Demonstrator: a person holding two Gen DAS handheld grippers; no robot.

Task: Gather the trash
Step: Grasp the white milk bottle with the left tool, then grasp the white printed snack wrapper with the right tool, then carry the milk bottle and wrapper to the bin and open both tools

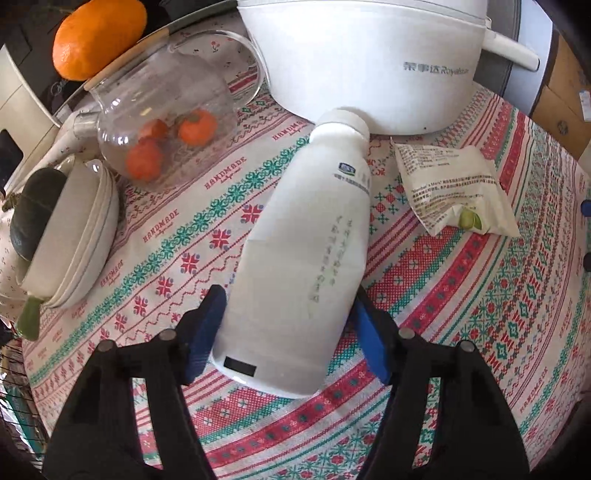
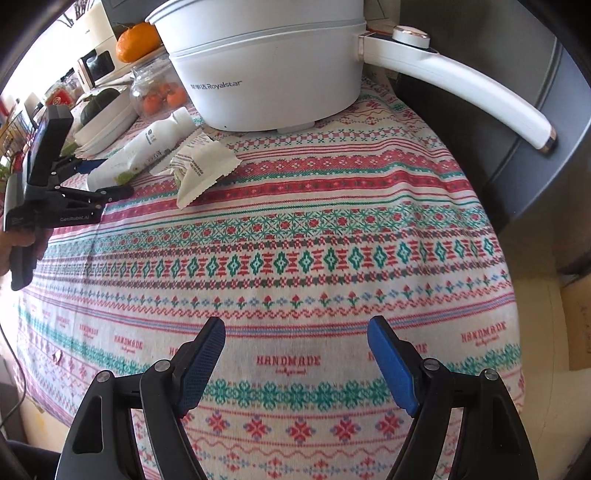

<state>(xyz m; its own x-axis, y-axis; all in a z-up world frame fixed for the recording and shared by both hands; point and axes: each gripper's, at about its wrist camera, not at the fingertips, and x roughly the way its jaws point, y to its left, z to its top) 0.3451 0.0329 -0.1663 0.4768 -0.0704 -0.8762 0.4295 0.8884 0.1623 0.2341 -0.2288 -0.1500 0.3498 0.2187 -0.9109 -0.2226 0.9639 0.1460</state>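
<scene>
left gripper (image 1: 288, 325) is down over the white bottle (image 1: 306, 258), jaws partly open and straddling its lower body. the left blue pad (image 1: 205, 332) looks in contact with the bottle's side; the right pad sits just beside the other side, contact not clear, so can't call it a firm grip. the bottle lies on its side on the patterned tablecloth (image 1: 461, 314), cap end touching or just short of the base of the white electric pot (image 1: 369, 62) at the far edge of the worktop. a crumpled snack wrapper (image 1: 458, 188) lies just beside the bottle, also near the pot base, apart from the bottle in the left wrist view.

right gripper (image 2: 295, 350) hangs over bare cloth near the near edge of the worktop, jaws wide open, nothing between them. from its view the bottle (image 2: 144, 151) and wrapper (image 2: 199, 166) sit toward the far left part of the worktop, with the left gripper (image 2: 96, 177) around the bottle's base.

other stuff along the far left edge: glass teapot (image 1: 162, 122) with small orange fruits inside, stack of white bowls (image 1: 74, 236), dark green squash (image 1: 33, 206), big orange (image 1: 96, 35).
</scene>
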